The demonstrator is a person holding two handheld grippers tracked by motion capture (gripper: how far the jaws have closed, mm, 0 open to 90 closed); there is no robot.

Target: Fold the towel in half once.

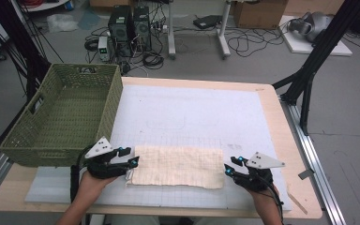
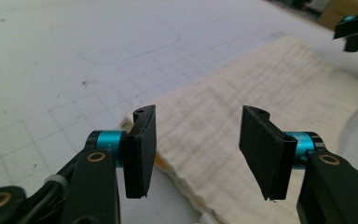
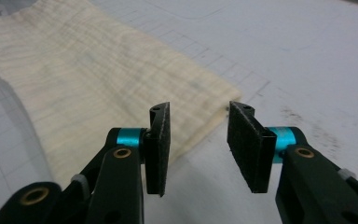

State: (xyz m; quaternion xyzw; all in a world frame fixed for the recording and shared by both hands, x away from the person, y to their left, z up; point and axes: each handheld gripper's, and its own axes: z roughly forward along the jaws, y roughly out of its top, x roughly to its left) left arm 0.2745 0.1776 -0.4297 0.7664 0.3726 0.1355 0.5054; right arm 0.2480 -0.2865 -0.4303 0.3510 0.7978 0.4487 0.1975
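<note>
On the table's left edge, green wicker basket (image 1: 63, 112).

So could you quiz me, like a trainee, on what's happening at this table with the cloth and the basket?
1. True or false: the left gripper pinches the folded cream cloth.
2. Where does the green woven plastic basket stand: A, at the table's left; B, on the cloth; C, at the table's right?
3. What lies inside the basket?

Key:
1. False; its jaws stand open at the cloth's left end, as the right gripper does at the other end.
2. A.
3. Nothing visible.
</note>
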